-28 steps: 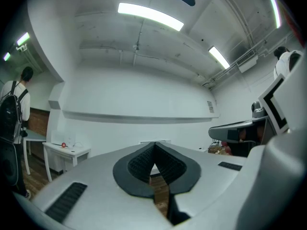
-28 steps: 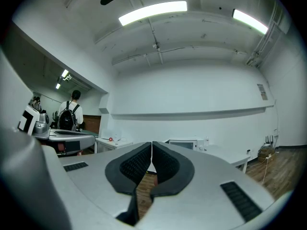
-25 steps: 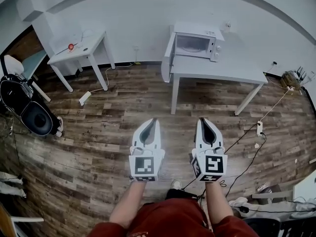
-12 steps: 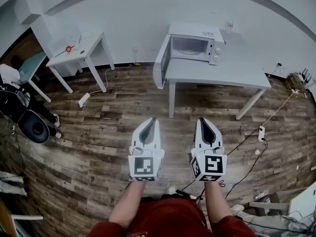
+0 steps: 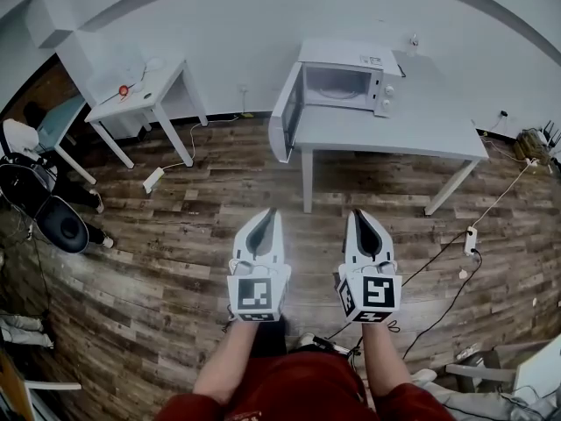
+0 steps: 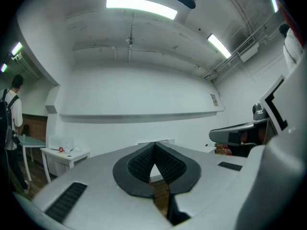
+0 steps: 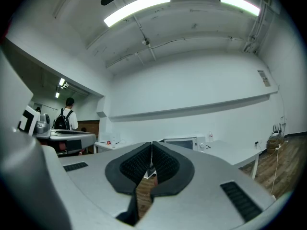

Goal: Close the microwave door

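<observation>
A white microwave point(image 5: 348, 73) stands at the left end of a long white table point(image 5: 412, 134) against the far wall. Its door point(image 5: 286, 115) hangs wide open to the left, past the table's corner. In the head view my left gripper point(image 5: 270, 212) and right gripper point(image 5: 360, 212) are held side by side over the wood floor, well short of the table, both pointing level toward it. Both are shut with nothing between the pads. The right gripper view shows the microwave point(image 7: 184, 142) small beyond the right gripper point(image 7: 151, 143). The left gripper point(image 6: 154, 145) mostly hides the table in the left gripper view.
A small white side table point(image 5: 140, 95) stands at the back left with small items on it. A power strip point(image 5: 152, 179) and cables point(image 5: 438, 270) lie on the floor. A black chair point(image 5: 48, 213) is at far left. A person with a backpack point(image 7: 64, 119) stands in the distance.
The microwave and its table have grown nearer and shifted slightly in the head view as I walk forward. The grippers keep the same shut pose in front of me.
</observation>
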The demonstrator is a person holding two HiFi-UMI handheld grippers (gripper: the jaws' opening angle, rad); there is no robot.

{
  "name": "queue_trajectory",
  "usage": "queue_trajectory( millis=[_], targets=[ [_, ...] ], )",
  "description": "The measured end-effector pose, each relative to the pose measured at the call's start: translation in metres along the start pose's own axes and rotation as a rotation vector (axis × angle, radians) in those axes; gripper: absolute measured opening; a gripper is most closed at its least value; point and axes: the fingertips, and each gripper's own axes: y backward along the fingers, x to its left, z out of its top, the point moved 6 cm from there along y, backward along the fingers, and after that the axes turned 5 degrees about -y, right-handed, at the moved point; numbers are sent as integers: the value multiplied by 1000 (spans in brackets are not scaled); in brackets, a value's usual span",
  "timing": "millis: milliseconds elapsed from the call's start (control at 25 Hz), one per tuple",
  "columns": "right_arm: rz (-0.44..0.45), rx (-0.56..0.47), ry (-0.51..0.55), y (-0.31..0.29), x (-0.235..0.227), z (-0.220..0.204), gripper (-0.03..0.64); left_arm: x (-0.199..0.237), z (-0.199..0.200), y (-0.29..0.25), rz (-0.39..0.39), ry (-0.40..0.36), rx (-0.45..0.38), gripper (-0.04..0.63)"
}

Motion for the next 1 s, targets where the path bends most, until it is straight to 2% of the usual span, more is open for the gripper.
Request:
queue_trajectory(
  millis=[360, 1000],
  targets=[
    [7, 10, 30, -52, 2, -11, 28, 29, -20, -41, 0, 24, -10, 26],
    [-14, 62, 43, -198, 8, -25, 28, 113, -58, -160, -37, 46, 28, 26]
  ],
)
